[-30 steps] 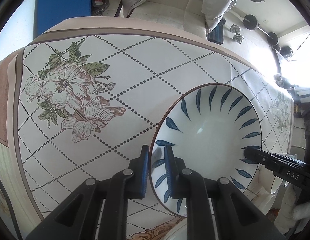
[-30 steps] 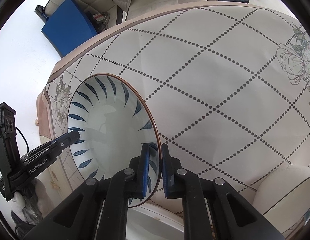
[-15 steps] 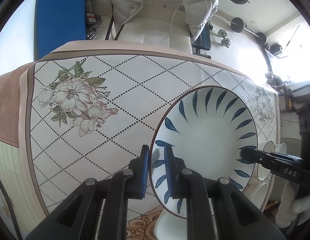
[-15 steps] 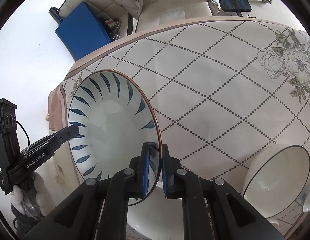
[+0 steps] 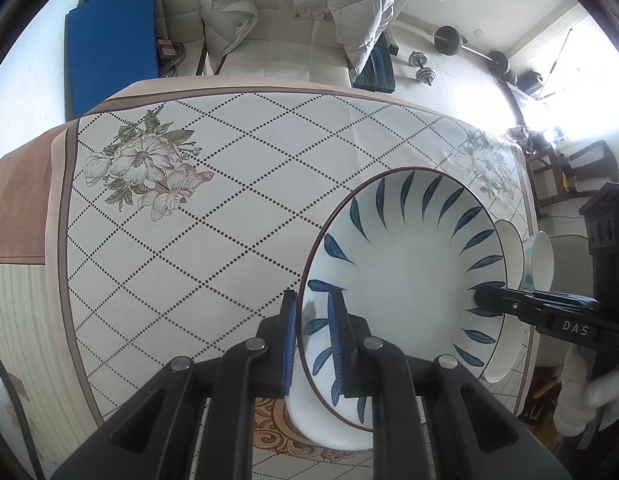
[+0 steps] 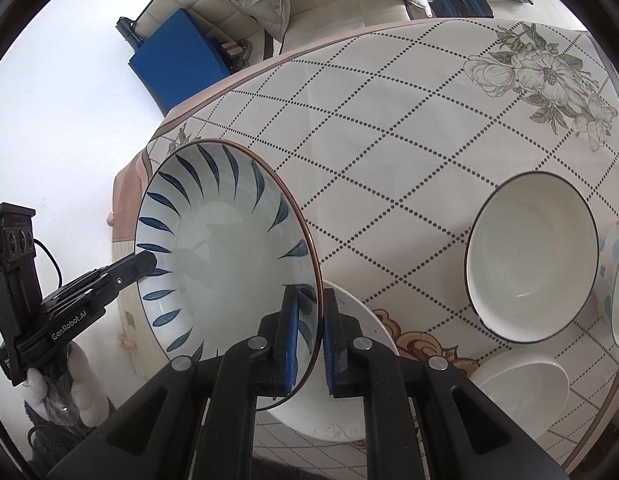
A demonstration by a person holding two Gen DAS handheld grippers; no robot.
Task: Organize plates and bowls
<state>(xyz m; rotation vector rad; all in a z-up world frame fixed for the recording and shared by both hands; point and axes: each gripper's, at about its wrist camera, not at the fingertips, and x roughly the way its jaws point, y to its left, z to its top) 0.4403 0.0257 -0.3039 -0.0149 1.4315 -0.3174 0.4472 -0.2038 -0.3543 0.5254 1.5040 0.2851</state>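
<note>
A white plate with blue leaf strokes [image 5: 405,276] hangs above the table, held by both grippers on opposite rims. My left gripper [image 5: 313,340] is shut on its near-left rim. My right gripper [image 6: 309,336] is shut on the other rim of the same plate [image 6: 225,256]. Each gripper shows in the other's view, the right [image 5: 485,300] and the left [image 6: 145,260]. A plain white plate [image 6: 349,364] lies on the table just under the held one.
A white bowl with a dark rim [image 6: 533,256], a blue-patterned bowl [image 6: 617,284] and a small white dish [image 6: 521,388] sit at the table's right. The floral tablecloth [image 5: 213,216] spreads beyond. A chair with a padded jacket [image 5: 301,12] stands behind the table.
Both grippers have risen with the plate and pulled back, so more of the table and the bowls on the right now show. The plate has come over the white plate.
</note>
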